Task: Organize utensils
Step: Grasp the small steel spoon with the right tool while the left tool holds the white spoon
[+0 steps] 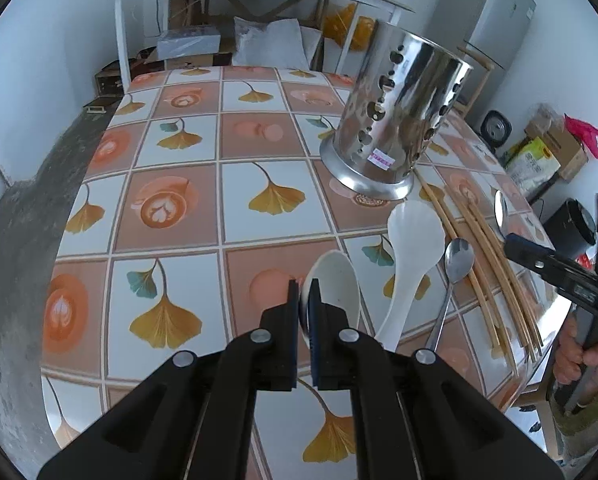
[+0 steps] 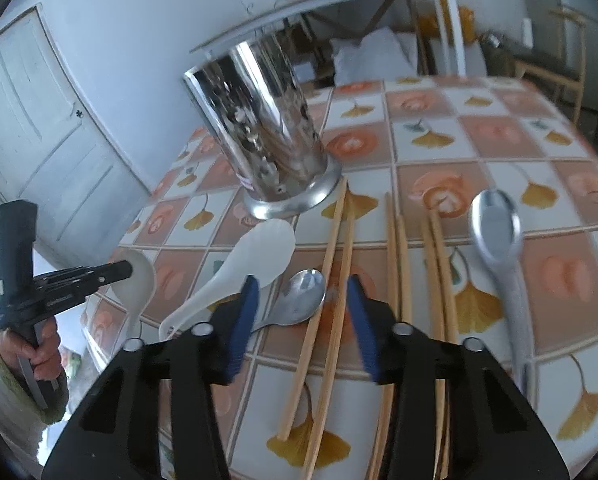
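the left gripper [image 1: 303,294] is clamped on a white spoon [image 1: 333,280], so dropping it into the steel holder [image 1: 395,120] at one o'clock looks next, while the right gripper [image 2: 302,304] straddles chopsticks [image 2: 333,280], jaws apart.

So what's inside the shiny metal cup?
You can't see inside the shiny cup: both cameras show only its holey outside wall. Nothing sticks out of the top, and it stands on the table.

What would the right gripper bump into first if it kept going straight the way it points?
Probably the pair of long wooden chopsticks lying on the tablecloth between the right gripper's blue pads, just right of the small shiny metal spoon. Depth is hard to judge, so it might only meet the tablecloth.
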The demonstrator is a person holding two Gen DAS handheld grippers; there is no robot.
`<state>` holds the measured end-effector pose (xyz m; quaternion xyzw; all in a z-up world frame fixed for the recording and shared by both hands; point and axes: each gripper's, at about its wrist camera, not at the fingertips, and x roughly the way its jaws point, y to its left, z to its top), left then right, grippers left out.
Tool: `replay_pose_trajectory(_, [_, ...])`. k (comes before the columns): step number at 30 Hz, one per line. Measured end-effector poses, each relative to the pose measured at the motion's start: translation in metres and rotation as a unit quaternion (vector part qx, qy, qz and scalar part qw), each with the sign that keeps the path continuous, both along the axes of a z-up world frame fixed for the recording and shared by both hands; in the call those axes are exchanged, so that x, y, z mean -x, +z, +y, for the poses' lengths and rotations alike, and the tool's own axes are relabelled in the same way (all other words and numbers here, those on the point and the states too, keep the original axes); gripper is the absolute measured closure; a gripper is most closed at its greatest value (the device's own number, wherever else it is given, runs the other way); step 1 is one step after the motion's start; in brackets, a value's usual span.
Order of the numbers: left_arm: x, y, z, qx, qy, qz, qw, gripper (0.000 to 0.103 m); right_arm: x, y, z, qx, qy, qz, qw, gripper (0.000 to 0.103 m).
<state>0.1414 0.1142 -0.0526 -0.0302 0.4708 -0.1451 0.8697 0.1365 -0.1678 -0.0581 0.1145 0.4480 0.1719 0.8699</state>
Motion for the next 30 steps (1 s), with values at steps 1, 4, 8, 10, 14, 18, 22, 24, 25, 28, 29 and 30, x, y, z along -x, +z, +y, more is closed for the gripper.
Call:
replay_pose_trajectory(1, [0.001, 0.000, 0.001, 0.001, 0.002, -0.001, 1.0000, 0.099, -0.004, -0.003, 0.001, -0.001, 0.003, 0.002, 1.000, 0.068])
replay_pose_trajectory(4, [0.002, -0.001, 0.004, 0.005, 0.006, 0.000, 1.0000, 0.099, -0.014, -0.012, 0.005, 0.009, 0.018, 0.008, 1.000, 0.074])
replay_pose_trajectory(8, [0.001, -0.004, 0.007, 0.007, 0.010, 0.005, 0.9999, 0.099, -0.022, -0.021, 0.012, 0.023, 0.038, 0.016, 0.999, 0.077])
replay_pose_trajectory(10, [0.000, -0.005, 0.008, 0.008, 0.011, 0.006, 0.9999, 0.099, -0.022, -0.023, 0.014, 0.027, 0.047, 0.017, 0.998, 0.077])
replay_pose_trajectory(14, [-0.001, -0.007, 0.008, 0.008, 0.009, 0.008, 0.9999, 0.099, -0.025, -0.031, 0.018, 0.035, 0.062, 0.021, 0.997, 0.077])
replay_pose_trajectory(18, [-0.002, -0.008, 0.007, 0.009, 0.008, 0.010, 0.9999, 0.099, -0.027, -0.037, 0.020, 0.040, 0.070, 0.024, 0.996, 0.077])
replay_pose_trajectory(22, [-0.002, -0.008, 0.007, 0.009, 0.008, 0.010, 0.9999, 0.099, -0.026, -0.038, 0.020, 0.050, 0.073, 0.022, 0.996, 0.088])
replay_pose_trajectory(24, [-0.002, -0.008, 0.007, 0.008, 0.008, 0.010, 0.9999, 0.099, -0.025, -0.037, 0.020, 0.057, 0.074, 0.017, 0.995, 0.094])
replay_pose_trajectory(25, [-0.002, -0.008, 0.007, 0.008, 0.008, 0.010, 0.9999, 0.099, -0.024, -0.037, 0.020, 0.058, 0.074, 0.017, 0.995, 0.094])
replay_pose_trajectory(28, [-0.002, -0.008, 0.007, 0.007, 0.008, 0.010, 0.9999, 0.099, -0.024, -0.036, 0.019, 0.058, 0.074, 0.014, 0.995, 0.096])
replay_pose_trajectory(29, [-0.002, -0.008, 0.007, 0.007, 0.008, 0.010, 0.9999, 0.099, -0.023, -0.035, 0.018, 0.057, 0.073, 0.013, 0.996, 0.096])
replay_pose_trajectory(30, [-0.002, -0.008, 0.007, 0.007, 0.008, 0.010, 0.9999, 0.099, -0.023, -0.034, 0.018, 0.057, 0.072, 0.011, 0.996, 0.096])
